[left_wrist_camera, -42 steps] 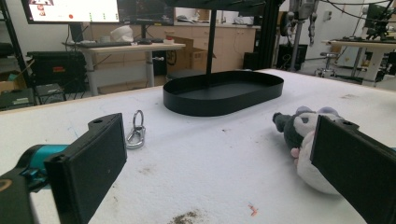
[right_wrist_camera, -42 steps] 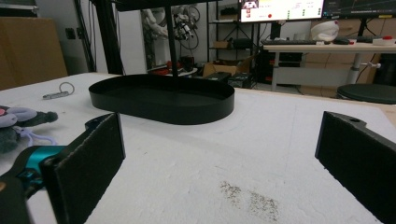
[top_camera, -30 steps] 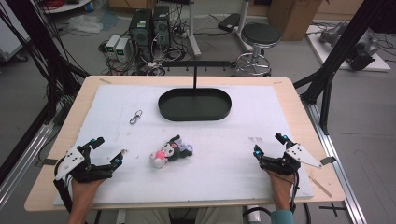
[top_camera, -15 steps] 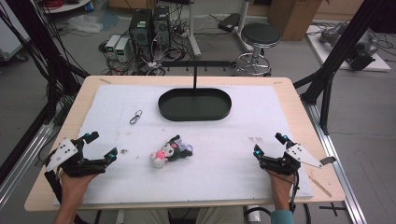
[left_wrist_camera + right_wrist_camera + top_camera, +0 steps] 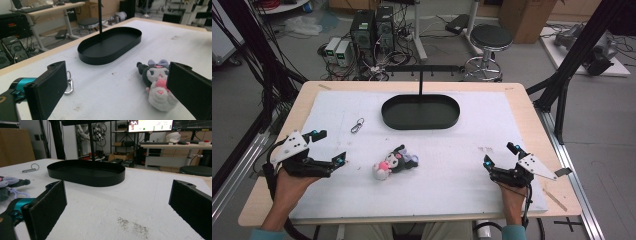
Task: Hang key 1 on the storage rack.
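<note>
Plush toy point(image 5: 393, 161) lies diagonally, head toward my near-left.
Both my grippers spread, empty; my left gripper point(image 5: 330, 147) partly hides the toy's face.

The plush toy point(image 5: 394, 162) is dark grey and white, with a pink nose, a pink patch on its head and a pale lilac bow. The oval tray point(image 5: 420, 111) and its upright post are black. The keyring point(image 5: 357, 125) is silver metal. The surface point(image 5: 452, 150) is covered in white, with a light wood edge. Both grippers have black fingers point(image 5: 47, 87) with turquoise joints, and each carries a pale grey plate
</note>
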The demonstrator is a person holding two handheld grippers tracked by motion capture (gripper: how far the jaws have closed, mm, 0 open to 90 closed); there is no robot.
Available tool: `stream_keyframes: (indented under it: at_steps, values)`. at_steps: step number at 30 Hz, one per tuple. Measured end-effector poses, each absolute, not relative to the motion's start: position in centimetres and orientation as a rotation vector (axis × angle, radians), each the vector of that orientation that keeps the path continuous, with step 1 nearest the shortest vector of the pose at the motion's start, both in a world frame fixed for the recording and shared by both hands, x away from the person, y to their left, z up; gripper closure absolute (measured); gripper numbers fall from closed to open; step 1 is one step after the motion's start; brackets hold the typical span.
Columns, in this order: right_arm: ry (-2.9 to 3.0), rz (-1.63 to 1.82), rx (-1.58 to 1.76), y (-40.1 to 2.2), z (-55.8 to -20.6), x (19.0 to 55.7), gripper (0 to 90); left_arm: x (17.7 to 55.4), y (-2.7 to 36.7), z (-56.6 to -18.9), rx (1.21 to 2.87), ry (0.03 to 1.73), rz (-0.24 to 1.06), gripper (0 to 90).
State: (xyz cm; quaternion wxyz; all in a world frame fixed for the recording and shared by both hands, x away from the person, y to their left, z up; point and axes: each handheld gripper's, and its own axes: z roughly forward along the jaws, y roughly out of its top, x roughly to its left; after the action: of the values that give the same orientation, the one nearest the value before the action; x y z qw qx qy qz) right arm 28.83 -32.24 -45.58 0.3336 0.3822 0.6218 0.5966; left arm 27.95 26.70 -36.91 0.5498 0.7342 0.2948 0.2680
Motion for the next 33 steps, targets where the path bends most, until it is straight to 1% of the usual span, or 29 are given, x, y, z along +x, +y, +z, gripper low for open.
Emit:
stream_keyframes:
  at_steps: [4,5,9,11,15,19,28,33]
  values:
    - [1.623,1.556,0.990,-32.2,-45.6,28.9,0.7,28.5,25.4,-35.7,1.821,0.675,0.599,4.2]
    - [1.623,1.556,0.990,-32.2,-45.6,28.9,0.7,28.5,25.4,-35.7,1.821,0.675,0.599,4.2]
    - [1.624,1.556,0.997,-32.3,-45.6,28.8,0.7,29.2,24.1,-34.7,1.923,0.654,0.582,4.2]
    - [1.624,1.556,0.997,-32.3,-45.6,28.8,0.7,29.5,23.7,-34.4,1.940,0.653,0.577,4.2]
    - [1.624,1.561,0.997,-32.3,-45.6,28.8,0.7,29.9,23.2,-34.2,1.973,0.659,0.562,4.2]
    - [1.624,1.560,0.996,-32.3,-45.6,28.8,0.7,30.5,22.0,-34.2,2.061,0.654,0.518,4.2]
    - [1.625,1.556,1.001,-32.3,-45.6,28.9,0.7,31.1,20.4,-34.1,2.095,0.643,0.495,4.2]
    - [1.626,1.559,1.002,-32.3,-45.6,28.9,0.7,31.3,19.1,-34.5,2.158,0.637,0.466,4.2]
